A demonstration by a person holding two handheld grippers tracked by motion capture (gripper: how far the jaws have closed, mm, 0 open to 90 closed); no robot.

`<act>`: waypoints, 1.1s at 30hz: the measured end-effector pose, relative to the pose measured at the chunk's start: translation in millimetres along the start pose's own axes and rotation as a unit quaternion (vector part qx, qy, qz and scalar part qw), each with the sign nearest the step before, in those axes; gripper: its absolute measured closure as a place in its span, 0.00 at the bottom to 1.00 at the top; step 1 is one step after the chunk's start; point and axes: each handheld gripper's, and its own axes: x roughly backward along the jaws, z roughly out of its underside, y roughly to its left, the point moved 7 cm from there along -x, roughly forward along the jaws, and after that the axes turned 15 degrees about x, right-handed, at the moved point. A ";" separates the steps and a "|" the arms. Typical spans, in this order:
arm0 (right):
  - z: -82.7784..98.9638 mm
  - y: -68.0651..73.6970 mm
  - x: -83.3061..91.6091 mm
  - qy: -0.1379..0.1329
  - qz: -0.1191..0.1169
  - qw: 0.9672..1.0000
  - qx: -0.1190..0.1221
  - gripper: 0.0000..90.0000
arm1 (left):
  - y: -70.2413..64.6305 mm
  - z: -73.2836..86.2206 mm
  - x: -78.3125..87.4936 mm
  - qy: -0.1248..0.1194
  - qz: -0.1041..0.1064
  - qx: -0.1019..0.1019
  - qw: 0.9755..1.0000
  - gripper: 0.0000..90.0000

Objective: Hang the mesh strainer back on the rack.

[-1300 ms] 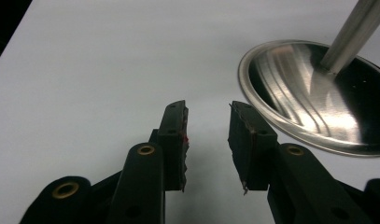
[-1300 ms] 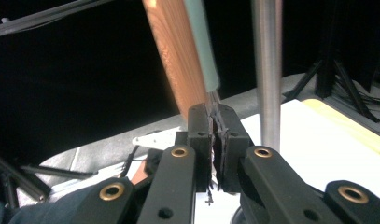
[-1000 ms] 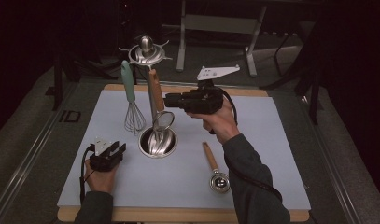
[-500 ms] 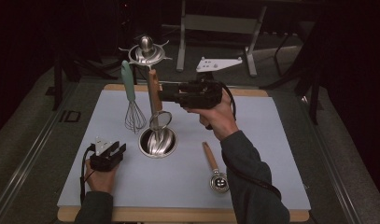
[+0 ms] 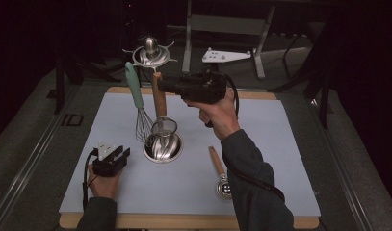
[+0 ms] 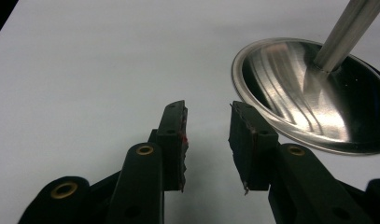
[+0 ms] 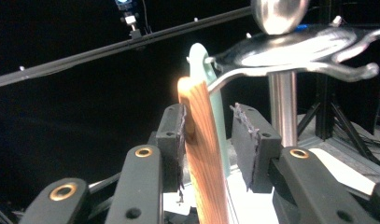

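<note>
1. The strainer point(image 5: 163, 126) has a straight wooden handle, reddish-brown with a lengthwise grain and a rounded top end, and a small round wire-mesh basket at its foot.
2. It stands nearly upright, basket down in the steel base point(image 5: 163, 147) of the rack, its handle top up by the rack's arms.
3. In the right gripper view the handle point(image 7: 204, 154) rises between the two black jaws, close against the left pad, with a clear gap to the right pad.
4. The right gripper point(image 5: 161, 84) is level at the handle's top; its jaws have just been opening and now stand apart around the handle without clamping it.
5. Just beside the strainer, a whisk point(image 5: 137, 103) with a pale teal handle leans the same way, its wire loops at the base.
6. The rack point(image 5: 150, 54) is polished steel: a post, curved arms and a ball on top.
7. A second wooden-handled tool point(image 5: 218, 171) lies flat on the mat point(image 5: 280, 159), right of the base and apart from it.
8. The left gripper point(image 6: 207, 140) rests low on the mat near the base's rim, jaws apart with nothing between them.
</note>
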 end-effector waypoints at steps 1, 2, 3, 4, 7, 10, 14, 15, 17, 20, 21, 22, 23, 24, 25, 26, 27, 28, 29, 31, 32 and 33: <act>-1.2 -0.1 -0.6 -0.001 0.002 1.000 0.002 0.72 | 0.1 0.0 0.0 0.000 0.000 0.000 1.000 0.74; -2.3 -0.2 -0.9 -0.002 0.004 1.000 0.002 0.72 | 0.1 0.0 0.0 0.000 0.000 0.000 1.000 0.74; -3.2 -0.3 -1.4 -0.001 0.006 1.000 0.000 0.72 | 0.1 0.0 0.1 0.000 0.000 0.000 1.000 0.74; -3.6 -0.7 -2.2 0.001 0.011 1.000 0.000 0.72 | 0.0 0.0 0.1 0.000 0.000 0.000 1.000 0.74; -4.0 -2.3 -4.2 0.006 0.019 1.000 -0.001 0.72 | 0.1 -0.1 0.0 0.000 0.001 0.000 1.000 0.74; -3.7 -2.7 -5.0 0.001 0.018 1.000 -0.006 0.72 | 0.1 -0.1 0.2 0.000 0.001 0.000 1.000 0.74; -2.4 -3.0 -3.5 -0.004 0.015 1.000 -0.009 0.72 | 0.0 -0.1 0.2 0.000 0.002 0.000 1.000 0.74; -1.9 -2.9 -2.8 -0.003 0.014 1.000 -0.009 0.72 | 0.0 0.0 0.3 0.000 0.001 0.001 1.000 0.74; -0.4 -3.6 -1.2 -0.003 0.016 1.000 -0.010 0.72 | 0.1 -0.1 0.3 0.000 0.001 0.000 1.000 0.74; 0.1 -5.3 0.8 -0.005 0.019 1.000 -0.014 0.73 | 0.0 0.0 0.2 0.001 0.000 -0.001 1.000 0.74; -0.4 -5.6 1.1 -0.007 0.019 1.000 -0.015 0.73 | 0.0 -0.1 0.2 0.000 0.000 0.000 1.000 0.74; -0.9 -5.8 1.0 -0.005 0.021 1.000 -0.014 0.74 | 0.0 -0.1 0.1 -0.001 0.000 0.000 1.000 0.74; -1.4 -5.7 0.3 -0.003 0.022 1.000 -0.013 0.74 | 0.0 -0.1 0.1 -0.001 0.000 0.000 1.000 0.74; -2.0 -5.2 -0.5 -0.002 0.023 1.000 -0.012 0.75 | 0.0 -0.1 0.1 0.000 0.000 0.000 1.000 0.74; -2.2 -5.3 -1.0 0.000 0.027 1.000 -0.010 0.75 | 0.0 -0.1 0.1 0.000 0.001 0.000 1.000 0.74; -2.5 -5.3 -1.2 0.001 0.029 1.000 -0.010 0.75 | 0.0 -0.1 0.2 0.000 0.001 0.000 1.000 0.74; -2.3 -5.5 -1.3 0.001 0.029 1.000 -0.011 0.75 | -0.1 -0.1 0.2 -0.001 0.001 0.001 1.000 0.74; -2.0 -5.7 -1.3 0.000 0.029 1.000 -0.012 0.75 | 0.0 -0.1 0.2 -0.001 0.001 0.000 1.000 0.74; -1.1 -5.6 -1.0 0.001 0.030 0.999 -0.012 0.75 | 0.0 -0.1 0.2 -0.001 0.001 0.000 1.000 0.74; -0.7 -5.5 -0.9 0.001 0.030 0.999 -0.012 0.75 | 0.0 -0.1 0.3 0.000 0.002 0.000 1.000 0.74; -0.1 -5.0 -0.5 0.000 0.029 1.000 -0.011 0.75 | 0.0 -0.1 0.4 0.000 0.002 0.000 1.000 0.74; 2.0 -4.5 0.9 0.002 0.029 1.000 -0.008 0.74 | 0.2 -0.1 0.3 0.000 0.002 0.000 1.000 0.74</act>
